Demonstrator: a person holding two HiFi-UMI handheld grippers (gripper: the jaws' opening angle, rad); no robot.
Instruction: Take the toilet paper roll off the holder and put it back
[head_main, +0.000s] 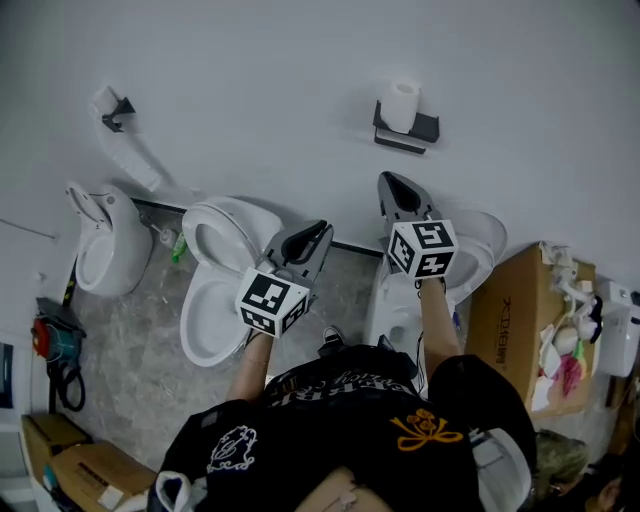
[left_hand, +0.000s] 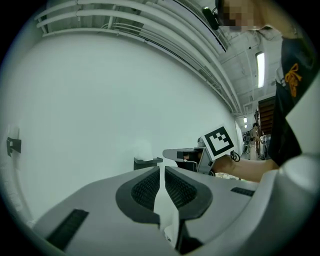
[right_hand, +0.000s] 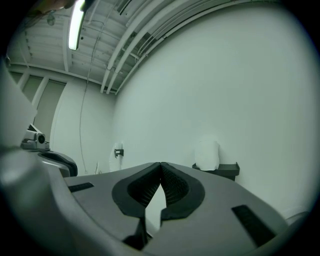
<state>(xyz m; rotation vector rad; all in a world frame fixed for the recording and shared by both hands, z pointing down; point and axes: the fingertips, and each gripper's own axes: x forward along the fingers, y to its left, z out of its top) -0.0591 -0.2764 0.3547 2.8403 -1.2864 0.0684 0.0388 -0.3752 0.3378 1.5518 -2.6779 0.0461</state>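
A white toilet paper roll (head_main: 401, 105) stands upright on a dark holder shelf (head_main: 405, 132) fixed to the white wall. Both grippers point at the wall, short of it and apart from the roll. My right gripper (head_main: 391, 181) is just below the holder, jaws shut and empty; in the right gripper view its tips (right_hand: 160, 164) meet, with the roll (right_hand: 207, 155) ahead to the right. My left gripper (head_main: 322, 231) is lower and further left, holding nothing. Its jaws (left_hand: 162, 169) leave only a thin slit. That view shows the roll (left_hand: 142, 149) ahead, slightly left.
A second dark wall bracket (head_main: 116, 110) sits far left. Below the wall stand a white toilet (head_main: 222, 285), another white fixture (head_main: 103, 240) and a third (head_main: 482, 250) on the right. A cardboard box (head_main: 512, 315) holds clutter at right; more boxes (head_main: 70, 462) lie bottom left.
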